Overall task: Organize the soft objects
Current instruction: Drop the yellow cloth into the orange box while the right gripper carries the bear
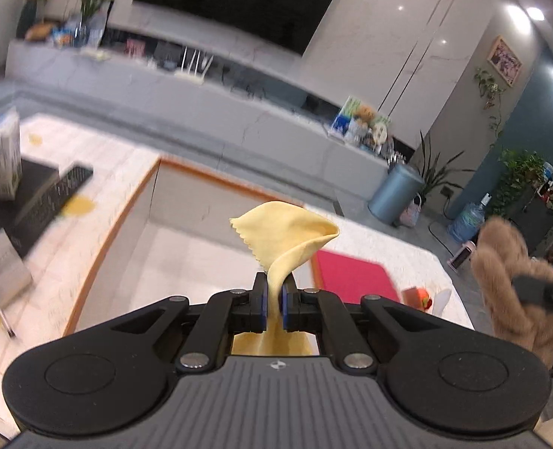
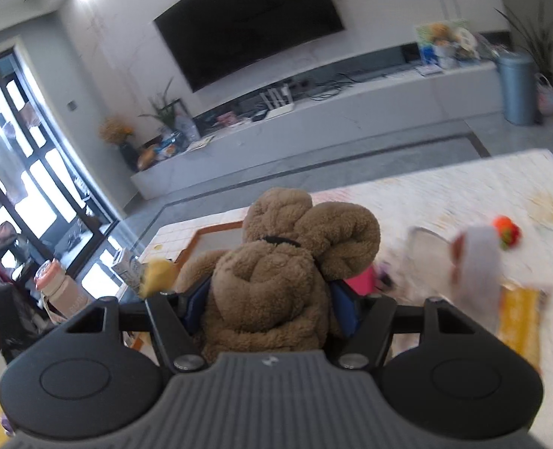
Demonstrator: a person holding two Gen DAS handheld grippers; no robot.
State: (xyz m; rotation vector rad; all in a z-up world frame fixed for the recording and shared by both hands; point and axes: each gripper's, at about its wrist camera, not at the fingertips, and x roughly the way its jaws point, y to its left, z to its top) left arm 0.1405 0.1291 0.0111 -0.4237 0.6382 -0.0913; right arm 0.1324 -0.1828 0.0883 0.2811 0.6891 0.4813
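My left gripper (image 1: 274, 292) is shut on a pale yellow cloth (image 1: 291, 235) whose zigzag-edged corner stands up above the fingers. It hovers over an open white box with an orange rim (image 1: 138, 202). My right gripper (image 2: 270, 299) is shut on a brown plush toy (image 2: 276, 273), which fills the gap between its blue pads. In the left wrist view the same plush toy (image 1: 500, 269) shows at the right edge, with a black finger (image 1: 538, 288) of the right gripper against it. The yellow cloth (image 2: 156, 275) appears small at the left in the right wrist view.
A pink flat item (image 1: 355, 277) and an orange toy (image 1: 420, 297) lie on the white tiled table (image 1: 407, 250). A black tray (image 1: 33, 202) with a carton (image 1: 3, 157) stands at the left. A white roll (image 2: 478, 265), a yellow packet (image 2: 519, 321) and a strawberry-like toy (image 2: 506, 232) lie to the right.
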